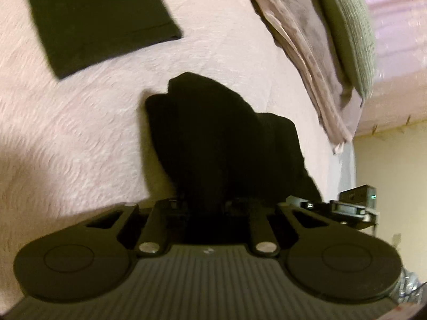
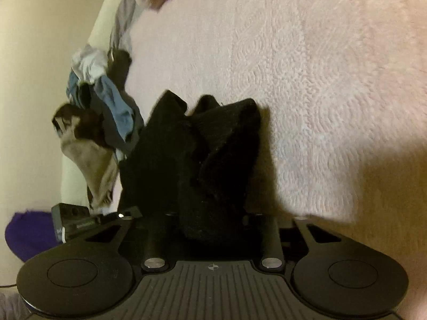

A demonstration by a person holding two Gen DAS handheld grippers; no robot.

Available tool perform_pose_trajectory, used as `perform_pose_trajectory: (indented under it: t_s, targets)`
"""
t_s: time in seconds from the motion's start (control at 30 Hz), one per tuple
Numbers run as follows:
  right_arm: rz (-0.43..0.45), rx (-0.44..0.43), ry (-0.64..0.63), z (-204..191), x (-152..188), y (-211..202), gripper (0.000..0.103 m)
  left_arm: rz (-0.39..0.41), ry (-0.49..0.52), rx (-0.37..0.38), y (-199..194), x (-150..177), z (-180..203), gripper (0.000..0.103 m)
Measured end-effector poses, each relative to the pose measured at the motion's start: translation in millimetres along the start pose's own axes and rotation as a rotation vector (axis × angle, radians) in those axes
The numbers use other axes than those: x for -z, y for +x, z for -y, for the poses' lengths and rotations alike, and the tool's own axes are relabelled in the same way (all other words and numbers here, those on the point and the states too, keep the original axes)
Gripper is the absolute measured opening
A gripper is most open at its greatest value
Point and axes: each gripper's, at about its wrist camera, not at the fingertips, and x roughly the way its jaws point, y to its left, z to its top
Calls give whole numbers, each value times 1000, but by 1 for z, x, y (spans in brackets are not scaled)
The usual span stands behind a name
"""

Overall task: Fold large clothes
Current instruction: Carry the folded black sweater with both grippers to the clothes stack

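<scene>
Left tool (image 1: 206, 208) clamped on black garment (image 1: 213, 133), right tool (image 2: 210, 218) gripping the same bunched cloth, lifted over pink bed (image 1: 80, 133), folded dark shirt (image 1: 98, 18) lying apart

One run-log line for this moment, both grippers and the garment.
left gripper: shut on black garment | right gripper: shut on black garment | garment bunched over pink blanket | folded dark shirt lying apart

Dim, warm indoor light; both fisheye views curve strongly at the edges, with motion blur. The black garment (image 1: 218, 138) lacks detail and casts soft shadows on the blanket (image 2: 320, 80) beside it.
</scene>
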Motion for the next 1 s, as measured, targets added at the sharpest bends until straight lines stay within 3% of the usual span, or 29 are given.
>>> perform_pose_trajectory:
  t_s: [0.2,0.37,0.6,0.77,1.0]
  targets:
    - [137,1,4,-27,37,-34,18,-12,116,-9,-9,-5,34,9]
    - [308,-7,66,-34,93,-83,18,-47,248,31,-16,2,84,9]
    - [561,17,208,-42,194,-178,18,-203,442,117,-3,35,189,9]
    - [763,49,337,-33,281,-263,18,-353,615,192,35,86,294,9]
    - [1031,97,498,-6,395,-385,19,-514,809,295,101,197,444,9]
